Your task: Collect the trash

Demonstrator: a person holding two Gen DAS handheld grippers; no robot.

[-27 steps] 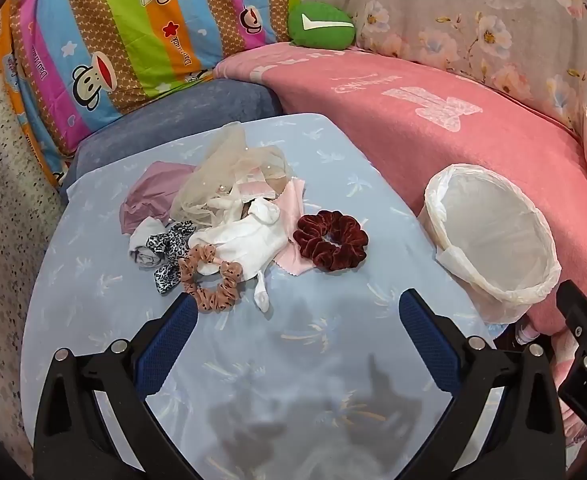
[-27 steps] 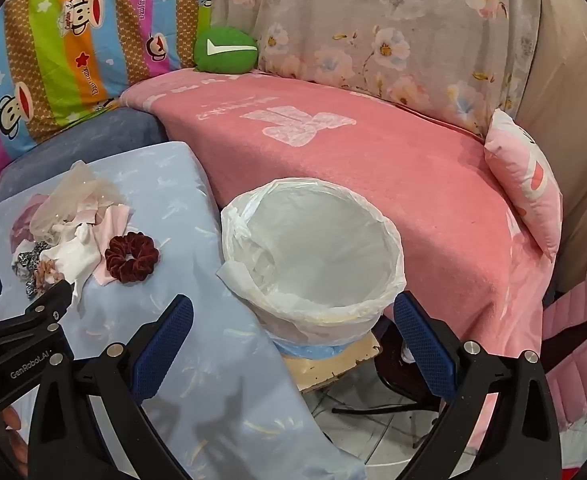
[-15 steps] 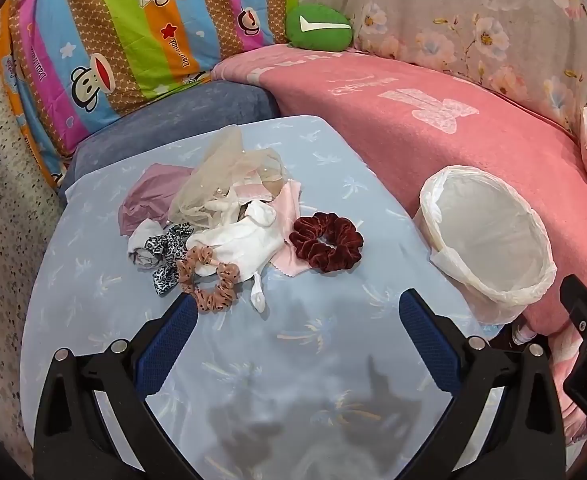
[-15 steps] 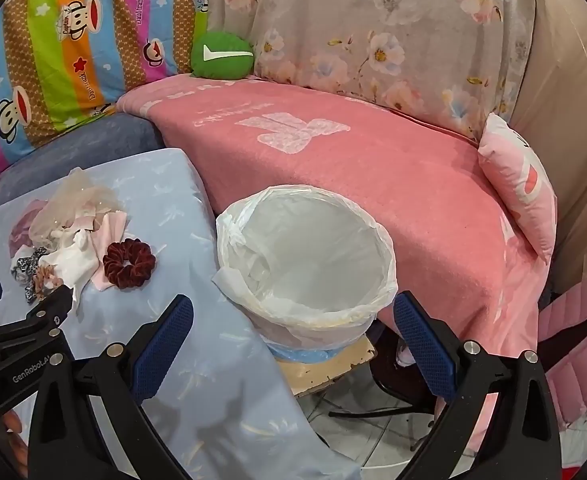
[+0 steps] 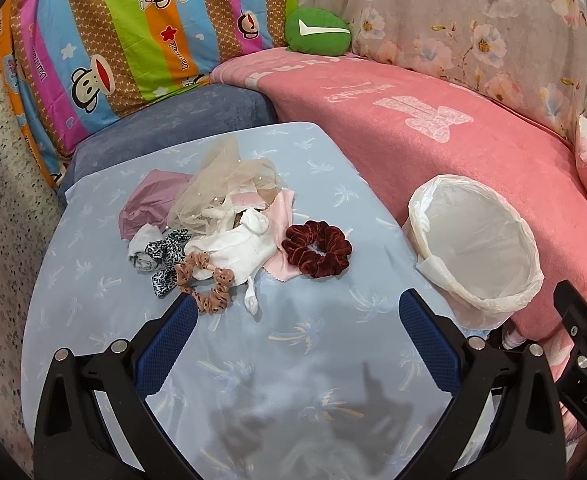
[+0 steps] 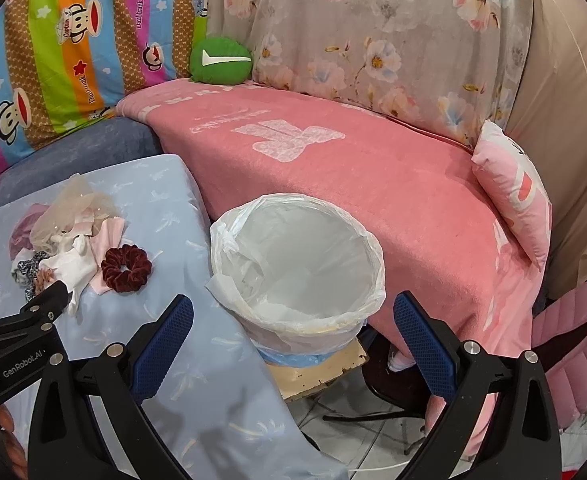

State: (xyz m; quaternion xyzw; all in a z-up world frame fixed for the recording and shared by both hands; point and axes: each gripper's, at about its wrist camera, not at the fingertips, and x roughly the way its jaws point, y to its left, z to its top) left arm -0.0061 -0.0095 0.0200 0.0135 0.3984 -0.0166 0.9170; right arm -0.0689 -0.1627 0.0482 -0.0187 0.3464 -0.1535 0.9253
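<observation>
While both grippers hang above the table, places below are given relative to the bin.

Bin: a round bin lined with a white plastic bag, nothing visible inside; it stands on a small wooden stool between the table edge and the pink-blanketed sofa.

Table: covered in a pale blue cloth with palm prints, just left of the bin.

Trash pile: a heap of fabric scraps and hair ties lies on the table, well to the left of the bin and apart from it.

Dark red scrunchie: velvet, the piece of the pile nearest the bin, lying partly on a pale pink cloth scrap.

Brown dotted scrunchie: on the side of the pile away from the bin, closest to the left gripper's left finger.

Other pieces: a white sock-like cloth, a leopard-print bow, beige tulle and a mauve cloth, all farther from the bin than the red scrunchie.

Left gripper: above the bare cloth left of the bin; jaws spread wide, holding nothing.

Right gripper: directly in front of the bin, its jaws wide apart and empty, one blue pad on each side of the bin's near rim in the view.

Green cushion: on the sofa back, far behind the bin.
</observation>
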